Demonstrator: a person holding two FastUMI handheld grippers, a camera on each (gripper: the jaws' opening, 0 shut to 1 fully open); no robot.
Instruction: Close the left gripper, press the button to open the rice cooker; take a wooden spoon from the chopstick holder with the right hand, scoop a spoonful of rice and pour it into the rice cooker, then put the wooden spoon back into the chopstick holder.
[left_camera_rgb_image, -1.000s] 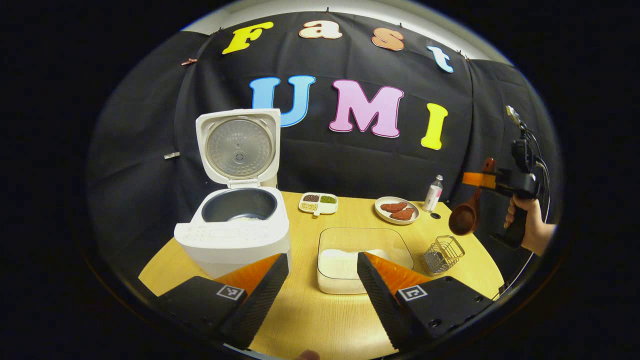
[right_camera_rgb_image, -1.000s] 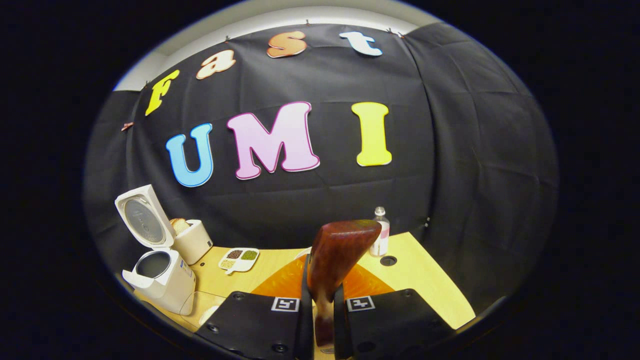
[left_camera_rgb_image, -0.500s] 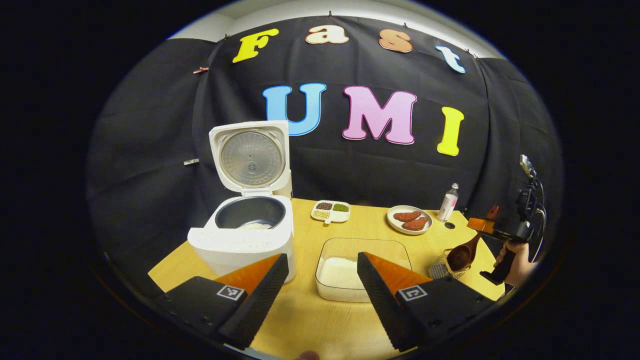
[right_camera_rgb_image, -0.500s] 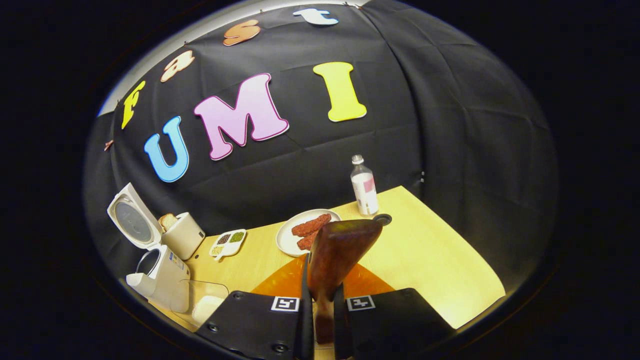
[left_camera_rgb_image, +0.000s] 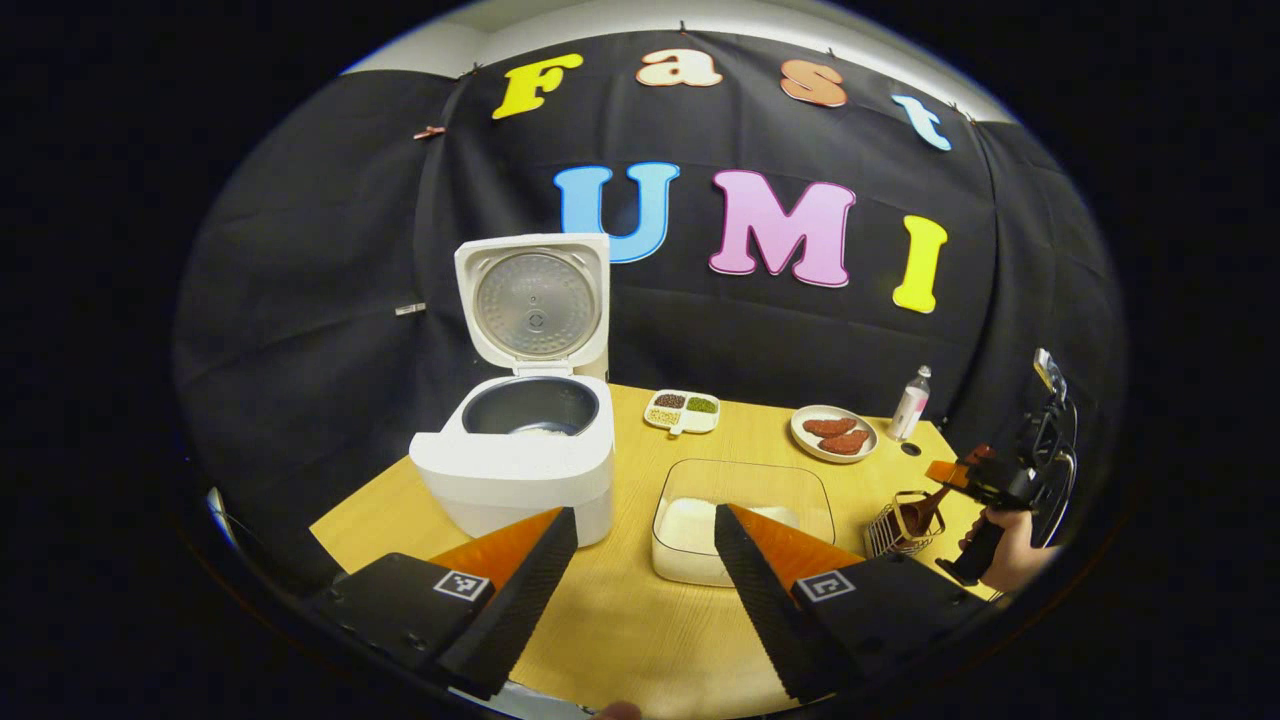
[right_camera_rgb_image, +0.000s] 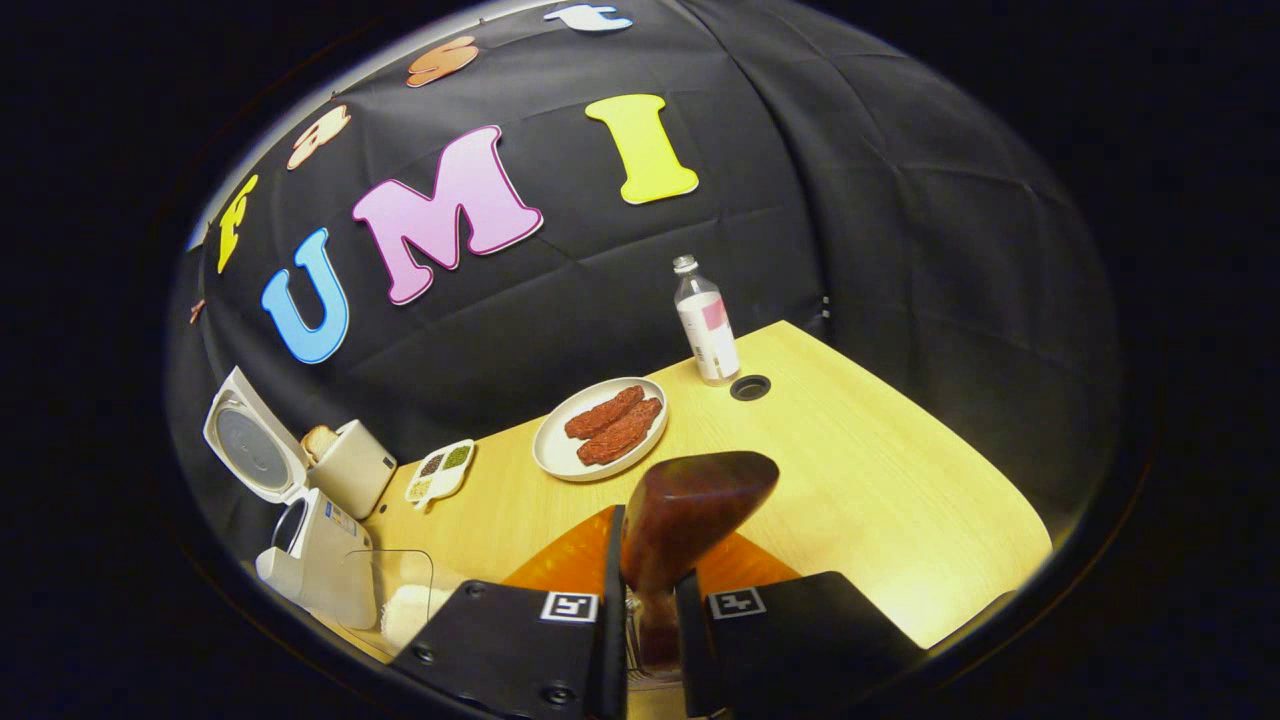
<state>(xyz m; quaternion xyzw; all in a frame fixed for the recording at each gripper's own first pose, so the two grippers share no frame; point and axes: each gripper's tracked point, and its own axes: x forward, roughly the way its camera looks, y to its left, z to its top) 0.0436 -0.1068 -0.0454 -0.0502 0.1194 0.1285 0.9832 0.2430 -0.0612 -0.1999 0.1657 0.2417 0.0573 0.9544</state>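
The white rice cooker stands open with its lid upright and a little rice in the dark pot. A clear container of rice sits to its right. At the table's right edge is the wire chopstick holder, with the wooden spoon bowl-down inside it. My right gripper, held by a hand, grips the spoon's handle from above. In the right gripper view the brown handle rises between the fingers of my right gripper. My left gripper hangs open over the table's front.
A plate of reddish meat pieces and a small bottle stand at the back right, near a cable hole. A divided dish of beans is behind the container. A toaster with bread is behind the cooker.
My right gripper has come down from mid-air and set the spoon's bowl into the wire holder. The left gripper has drifted a little and stays open.
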